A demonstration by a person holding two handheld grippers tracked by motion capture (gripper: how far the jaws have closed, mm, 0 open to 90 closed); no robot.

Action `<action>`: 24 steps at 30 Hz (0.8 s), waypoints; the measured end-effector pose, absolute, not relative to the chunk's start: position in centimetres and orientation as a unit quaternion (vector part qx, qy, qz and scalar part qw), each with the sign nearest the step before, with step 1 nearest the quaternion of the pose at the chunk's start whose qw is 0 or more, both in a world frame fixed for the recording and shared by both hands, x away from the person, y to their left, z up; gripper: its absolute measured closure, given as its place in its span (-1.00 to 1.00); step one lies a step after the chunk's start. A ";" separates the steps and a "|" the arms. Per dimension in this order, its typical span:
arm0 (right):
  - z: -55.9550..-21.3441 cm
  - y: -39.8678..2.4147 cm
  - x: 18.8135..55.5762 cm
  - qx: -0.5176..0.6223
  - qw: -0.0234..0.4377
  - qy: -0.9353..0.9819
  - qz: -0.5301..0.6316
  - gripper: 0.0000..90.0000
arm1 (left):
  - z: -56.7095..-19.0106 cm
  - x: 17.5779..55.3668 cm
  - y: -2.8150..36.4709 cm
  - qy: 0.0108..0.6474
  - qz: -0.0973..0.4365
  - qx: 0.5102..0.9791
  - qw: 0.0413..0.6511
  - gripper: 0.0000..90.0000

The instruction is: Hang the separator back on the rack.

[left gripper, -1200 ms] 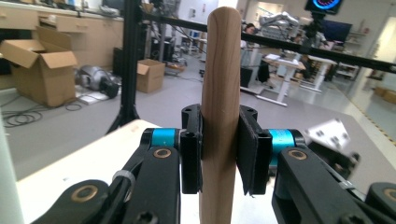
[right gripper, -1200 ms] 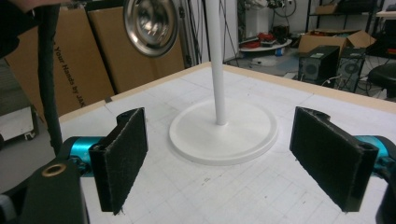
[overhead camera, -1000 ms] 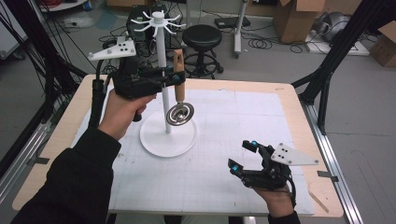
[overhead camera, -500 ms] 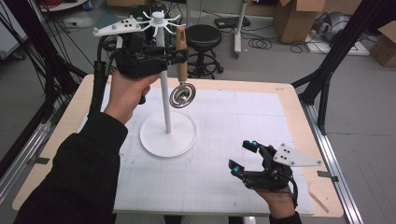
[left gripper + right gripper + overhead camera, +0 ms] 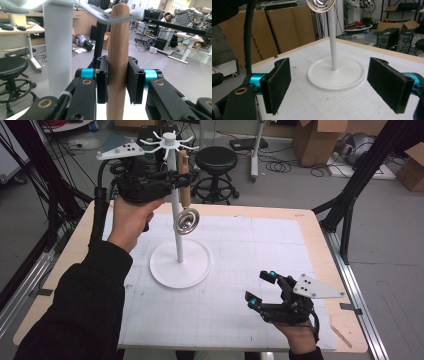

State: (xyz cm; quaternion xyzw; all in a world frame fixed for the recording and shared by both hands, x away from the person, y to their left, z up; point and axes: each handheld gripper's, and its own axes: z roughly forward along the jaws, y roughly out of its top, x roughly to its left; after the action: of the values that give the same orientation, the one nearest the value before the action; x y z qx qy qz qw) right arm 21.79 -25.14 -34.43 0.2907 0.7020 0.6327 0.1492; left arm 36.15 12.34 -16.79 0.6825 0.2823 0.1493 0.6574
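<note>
The left gripper (image 5: 181, 179) pinched the wooden handle (image 5: 119, 62) of a small strainer (image 5: 187, 221), its jaws pressed against both sides. The handle's long axis ran upright, just beside the pole of the white stand (image 5: 176, 220), its top end touching one of the thin hooks (image 5: 110, 19) radiating from the stand's crown; the mesh bowl hung below, near the pole. Whether the hook had caught, I could not tell. The right gripper (image 5: 261, 289) rested with jaws spread, well apart from the stand's base (image 5: 195, 270), so the left hand was the nearer
</note>
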 end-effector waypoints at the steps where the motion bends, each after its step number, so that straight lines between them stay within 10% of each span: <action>1: -34.4 -25.2 21.8 0.291 0.151 0.701 0.633 -0.60 | -16.8 36.1 12.5 0.282 0.149 0.682 0.659 0.61; 24: -35.2 -27.0 22.0 0.325 0.196 0.695 0.612 -0.60 | -25.8 29.0 19.8 0.260 0.134 0.672 0.680 -0.41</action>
State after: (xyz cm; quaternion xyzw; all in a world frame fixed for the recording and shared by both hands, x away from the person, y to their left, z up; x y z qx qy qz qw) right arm 22.03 -27.04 -35.19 0.3246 0.6945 0.6115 0.1958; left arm 28.96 19.79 -25.84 0.6719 0.2602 0.1337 0.6805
